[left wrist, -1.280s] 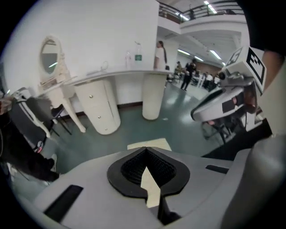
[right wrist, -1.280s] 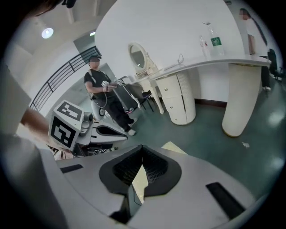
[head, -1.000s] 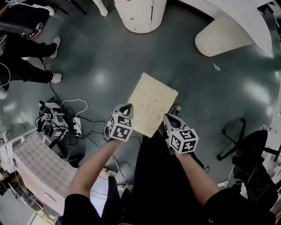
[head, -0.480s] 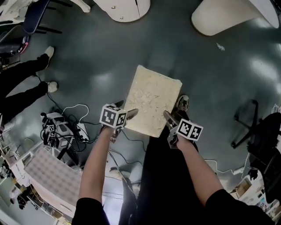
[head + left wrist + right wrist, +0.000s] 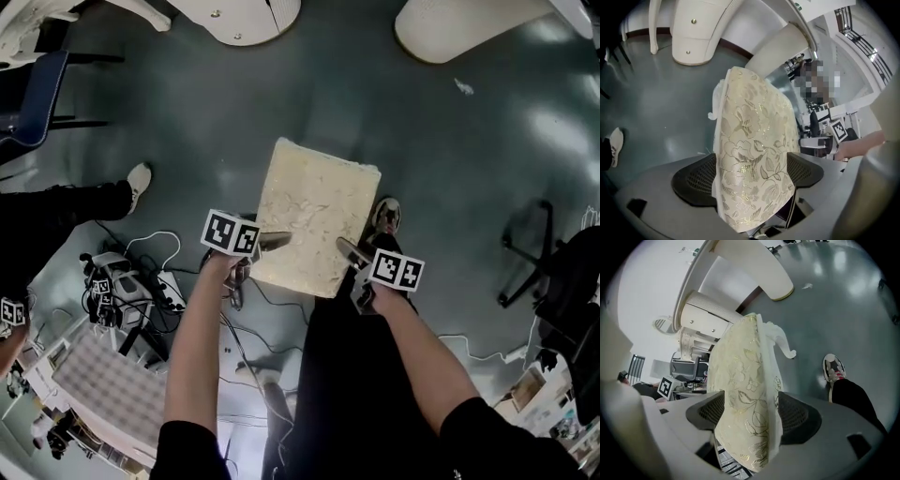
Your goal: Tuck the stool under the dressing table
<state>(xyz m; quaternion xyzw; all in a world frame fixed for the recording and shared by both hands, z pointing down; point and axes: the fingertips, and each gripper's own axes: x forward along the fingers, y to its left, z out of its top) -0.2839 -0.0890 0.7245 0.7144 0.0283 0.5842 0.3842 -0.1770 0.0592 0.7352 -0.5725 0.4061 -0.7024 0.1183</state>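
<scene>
Head view: left gripper [image 5: 268, 245] and right gripper [image 5: 352, 255], jaws just opening wide, each straddle a near corner of the stool [image 5: 316, 217] without clamping it. Table [image 5: 455, 28] stands well beyond both grippers. Nothing is tucked yet; gripping and pushing remain.

Both arms are reaching forward and down, the left forearm [image 5: 200, 328] and right forearm [image 5: 417, 352] bare and running nearly side by side. The left gripper [image 5: 274, 241] is pointing steeply down; its jaws have just been opening and are standing wide apart astride the left edge of the stool [image 5: 314, 220] seat. The right gripper [image 5: 347, 250] is angling down likewise, its jaws just opened wide and straddling the seat's right edge without clamping it.
</scene>
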